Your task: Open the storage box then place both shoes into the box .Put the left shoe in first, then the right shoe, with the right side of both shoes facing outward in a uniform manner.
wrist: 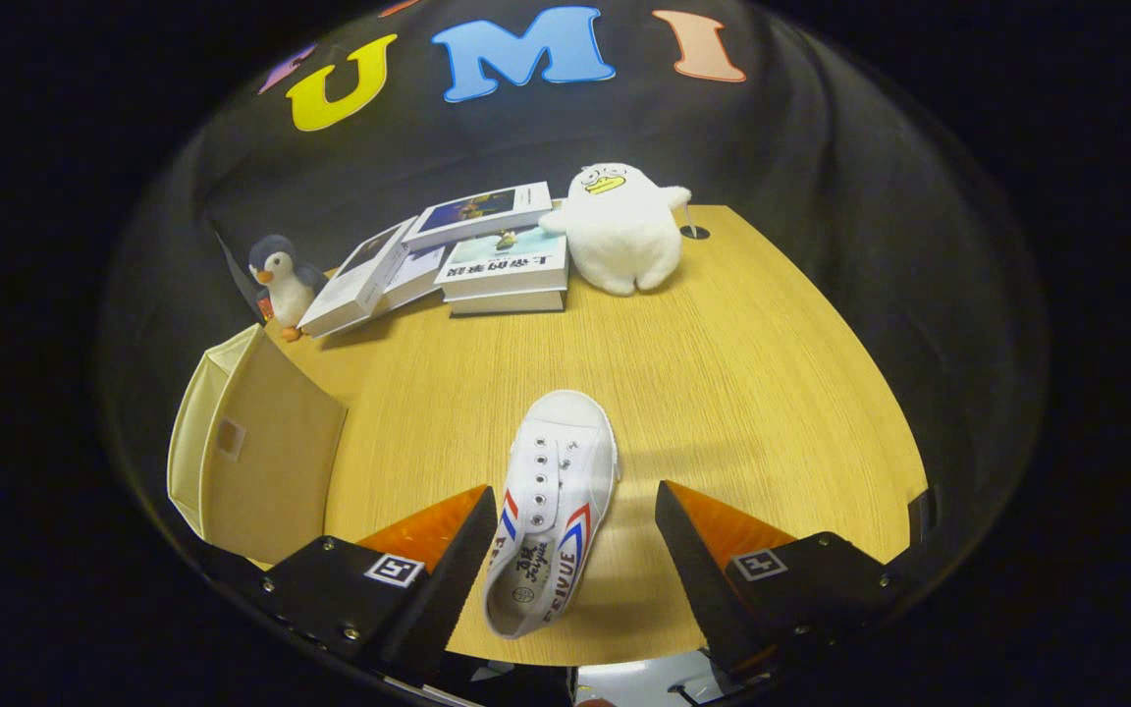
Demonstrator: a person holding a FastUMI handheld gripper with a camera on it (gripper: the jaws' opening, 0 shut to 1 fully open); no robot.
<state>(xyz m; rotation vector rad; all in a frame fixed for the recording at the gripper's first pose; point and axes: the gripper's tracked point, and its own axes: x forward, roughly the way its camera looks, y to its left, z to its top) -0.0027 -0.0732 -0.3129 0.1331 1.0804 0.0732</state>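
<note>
Gripper view looks down on a wooden table [723, 393] with a white shoe [556, 501] lying on it, toe pointing away, heel toward the camera. The gripper [575, 516] has its fingers spread wide apart, one on each side of the shoe's rear half. The left finger sits just beside the shoe's side, possibly touching it; the right finger stands clear, with bare table between it and the shoe. Neither presses on it.

To the left of the fingers, at the table's edge, stands the cream storage box [256, 457]. Its broad flat panel faces the camera with a small tab on it; whether that panel is a lid or a wall is unclear, and the inside is hidden, so its contents cannot be told.

Beyond the shoe, at the far side of the table, lie several books [457, 260], some stacked, some leaning. A penguin plush [281, 280] stands left of them, just past the box's far corner. A white duck plush [619, 226] sits right of the books, touching the stack.
</note>
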